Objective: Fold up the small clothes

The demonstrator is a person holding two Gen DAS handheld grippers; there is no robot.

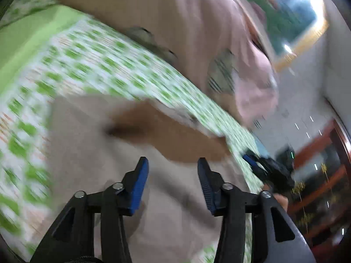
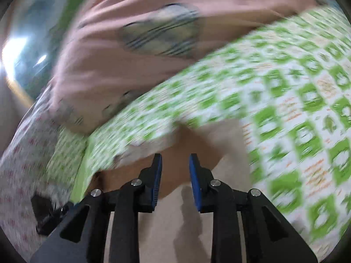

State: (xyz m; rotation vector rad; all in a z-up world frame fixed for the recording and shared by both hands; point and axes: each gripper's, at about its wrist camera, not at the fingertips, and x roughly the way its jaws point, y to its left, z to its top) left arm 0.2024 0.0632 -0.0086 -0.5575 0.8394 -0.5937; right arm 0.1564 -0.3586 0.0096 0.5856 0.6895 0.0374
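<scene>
Blue pads of my left gripper [image 1: 173, 164] sit closest to the camera, and they stand apart with nothing between them. Just under them lies the small beige garment [image 1: 92, 153], flat on the bed, with a brown band [image 1: 166, 135] at its far end. I think I have let go of it so the fold can rest and stay put.

My right gripper [image 2: 175, 160] is also released. Its pads have a gap, and no cloth is pinched there. It hangs over the same beige garment [image 2: 175, 230], right at the brown band [image 2: 175, 151].

I judge that the garment's long side runs from me toward the brown band, away from both cameras. The pictures are blurry, so I cannot tell its full shape.

Around it is the green and white checked bed sheet [image 1: 98, 65]. Farther back lies a big pink cloth [image 1: 197, 32] with striped grey patches, piled on the sheet. From the left camera, my right gripper [image 1: 252, 162] shows at the bed's edge.
</scene>
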